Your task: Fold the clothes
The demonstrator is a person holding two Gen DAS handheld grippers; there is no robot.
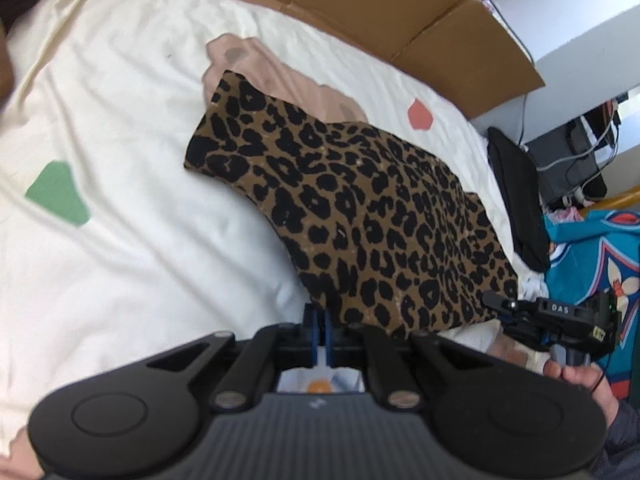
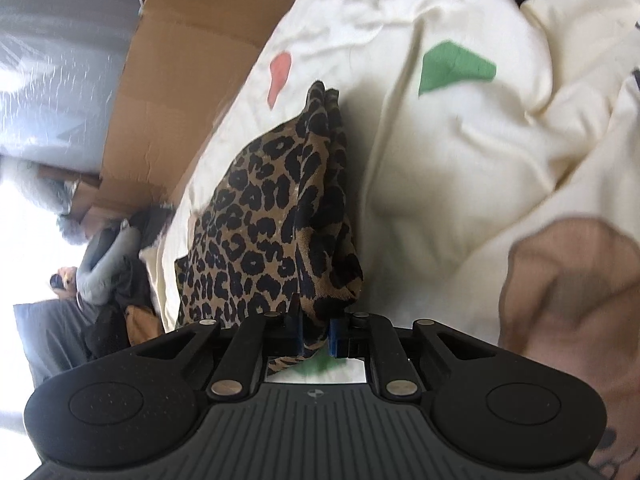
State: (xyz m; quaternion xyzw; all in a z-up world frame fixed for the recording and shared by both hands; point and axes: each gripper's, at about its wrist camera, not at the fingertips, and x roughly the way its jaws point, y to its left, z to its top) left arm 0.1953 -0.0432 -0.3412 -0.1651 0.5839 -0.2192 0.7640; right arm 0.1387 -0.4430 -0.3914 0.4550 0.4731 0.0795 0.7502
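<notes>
Left gripper [image 1: 319,320] clenched, blue fingers pinching edge of leopard-print garment [image 1: 352,216]. Right gripper [image 2: 316,330] clamped on same garment's opposite corner, cloth bunched between pads. Garment stretched between both, draped over cream bedsheet [image 1: 120,200] with green patch [image 1: 58,194], red patch [image 1: 420,114]. Cardboard box [image 1: 400,12] behind bed.

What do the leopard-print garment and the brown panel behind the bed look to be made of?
Leopard-print garment: soft, matte knit or woven fabric, judging by its limp drape; the right gripper pinches it into folds. Brown panel: apparently corrugated cardboard, matte, with straight fold creases.
</notes>
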